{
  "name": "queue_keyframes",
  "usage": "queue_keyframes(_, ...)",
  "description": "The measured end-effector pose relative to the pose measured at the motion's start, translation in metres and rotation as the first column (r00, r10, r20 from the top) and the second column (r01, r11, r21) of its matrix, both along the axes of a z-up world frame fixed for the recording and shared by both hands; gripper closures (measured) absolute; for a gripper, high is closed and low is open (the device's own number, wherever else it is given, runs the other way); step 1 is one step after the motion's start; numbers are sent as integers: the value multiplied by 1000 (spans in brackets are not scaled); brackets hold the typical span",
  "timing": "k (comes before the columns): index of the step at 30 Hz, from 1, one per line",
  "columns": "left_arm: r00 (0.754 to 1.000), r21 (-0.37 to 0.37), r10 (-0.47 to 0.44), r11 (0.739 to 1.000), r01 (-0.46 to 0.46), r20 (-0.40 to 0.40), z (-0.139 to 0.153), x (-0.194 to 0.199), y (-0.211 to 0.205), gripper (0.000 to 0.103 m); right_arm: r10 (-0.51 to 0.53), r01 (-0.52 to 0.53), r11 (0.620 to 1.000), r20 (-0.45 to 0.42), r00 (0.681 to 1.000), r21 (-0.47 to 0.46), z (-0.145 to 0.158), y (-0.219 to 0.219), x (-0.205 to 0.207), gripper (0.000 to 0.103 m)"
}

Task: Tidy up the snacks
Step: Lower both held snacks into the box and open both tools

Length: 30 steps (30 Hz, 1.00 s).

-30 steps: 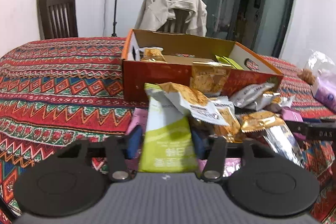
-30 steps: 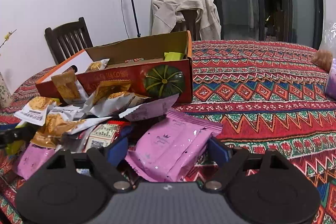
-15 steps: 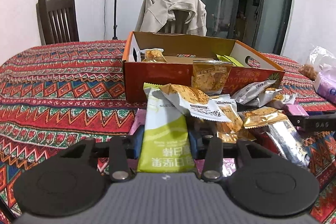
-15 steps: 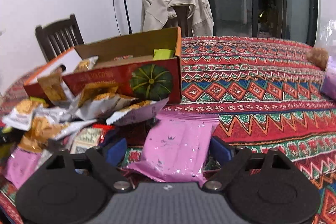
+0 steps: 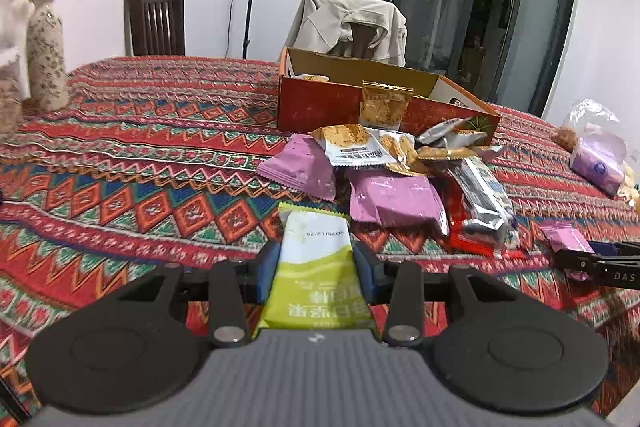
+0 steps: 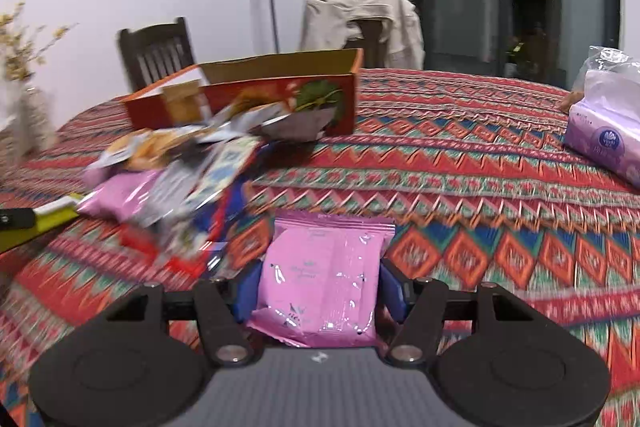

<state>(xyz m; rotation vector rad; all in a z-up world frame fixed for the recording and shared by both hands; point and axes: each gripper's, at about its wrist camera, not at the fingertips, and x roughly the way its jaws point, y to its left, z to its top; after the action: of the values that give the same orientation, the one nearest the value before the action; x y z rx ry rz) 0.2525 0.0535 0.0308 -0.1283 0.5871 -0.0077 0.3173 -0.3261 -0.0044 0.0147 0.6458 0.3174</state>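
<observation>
Distance from the box is what your coming move turns on: both packets you carry now sit well clear of it, and the box lies ahead of each hand, beyond the snack pile.

Your left hand-held gripper [image 5: 316, 269] is pinching the green packet [image 5: 314, 277] across its narrow width, blue pads pressed on both long edges. The packet's long axis runs straight out along the fingers, its crimped end pointing forward over the worktop [image 5: 160, 163]. From this hand, the cardboard box [image 5: 320, 103] lies forward and slightly to the right, with the snack pile [image 5: 384, 167] directly between.

Your right hand-held gripper [image 6: 320, 293] has just been closing, and the pink packet [image 6: 320, 275] sits between its jaws, the pads now touching both sides of it. Its long axis also points forward. From this hand, the box [image 6: 256, 95] lies forward and to the left, again past the loose snacks [image 6: 180, 179], which are blurred here.

Judging by the 2 views, neither hand is clearly nearer the box; each would have to carry its packet over the heap, not through it. The box's near wall stands upright, so you would need to lift above its rim before letting go. A tissue pack [image 6: 604, 135] rests far off to the right, out of your path. The right gripper's tip shows at the edge of the left view, just beside a small pink packet [image 5: 566, 237].
</observation>
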Motion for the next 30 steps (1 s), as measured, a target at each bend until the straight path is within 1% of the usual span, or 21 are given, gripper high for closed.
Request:
queue_keyframes(4, 1000, 9, 1, 1000, -1, 23, 8, -7, -5, 62, 32, -31, 999, 18, 999, -4, -1, 0, -17, 42)
queue_keyframes(5, 1000, 9, -1, 1000, 0, 31, 10, -8, -7, 65, 33, -33, 999, 22, 999, 2, 0, -1, -19, 42)
queue_keyframes(6, 999, 13, -6, 1000, 5, 46, 13, -10, -8, 91, 37, -37, 999, 29, 999, 11, 2, -2, -21, 42)
queue_keyframes(7, 998, 19, -14, 1000, 13, 56, 16, -11, -9, 95, 41, -42, 999, 34, 999, 20, 3, -3, -22, 42)
queue_keyframes(9, 997, 5, -22, 1000, 21, 78, 24, -10, -7, 95, 45, -47, 998, 44, 998, 41, 7, -4, -24, 42)
queue_keyframes(12, 996, 21, -28, 999, 27, 84, 28, -6, -6, 95, 44, -47, 997, 56, 997, 56, 10, -4, -23, 42)
queue_keyframes(13, 997, 23, -42, 999, 40, 68, 27, -4, -7, 93, 47, -49, 998, 52, 998, 47, 10, -3, -22, 42)
queue_keyframes(14, 997, 25, -59, 998, 58, 48, 25, -2, -8, 82, 45, -47, 998, 53, 998, 35, 10, -2, -22, 42)
queue_keyframes(15, 997, 21, -70, 997, 69, 36, 22, -1, -9, 55, 43, -44, 999, 54, 998, 28, 9, -2, -22, 42)
queue_keyframes(16, 997, 23, -68, 997, 67, 25, 18, -1, -11, 42, 43, -44, 999, 52, 998, 28, 9, -2, -22, 42)
queue_keyframes(17, 997, 32, -69, 997, 68, 17, 14, 0, -13, 32, 43, -45, 998, 47, 998, 36, 9, -3, -21, 42)
queue_keyframes(19, 997, 63, -68, 996, 69, -24, 3, 4, -19, 32, 43, -45, 998, 38, 998, 47, 7, -4, -18, 42)
queue_keyframes(22, 993, 37, -66, 997, 70, -101, -13, 15, -18, 32, 41, -42, 999, 28, 999, 24, 3, 0, -12, 42)
queue_keyframes(23, 991, 25, -62, 998, 66, -118, -17, 17, -16, 36, 46, -46, 999, 26, 999, 24, 2, 1, -11, 42)
queue_keyframes(24, 991, 20, -56, 998, 59, -122, -20, 18, -15, 47, 50, -51, 998, 23, 998, 29, 1, 2, -9, 42)
queue_keyframes(25, 993, 40, -50, 998, 54, -106, -21, 16, -16, 58, 55, -55, 998, 21, 998, 32, 0, 2, -8, 42)
queue_keyframes(26, 993, 48, -61, 997, 67, -106, -21, 16, -16, 64, 57, -57, 998, 17, 998, 31, -1, 3, -7, 42)
queue_keyframes(28, 994, 54, -64, 996, 69, -91, -19, 13, -18, 66, 58, -58, 998, 16, 998, 24, -2, 5, -5, 42)
queue_keyframes(30, 996, 44, -67, 997, 70, -58, -13, 9, -17, 66, 63, -63, 998, 15, 998, 21, -1, 6, -5, 42)
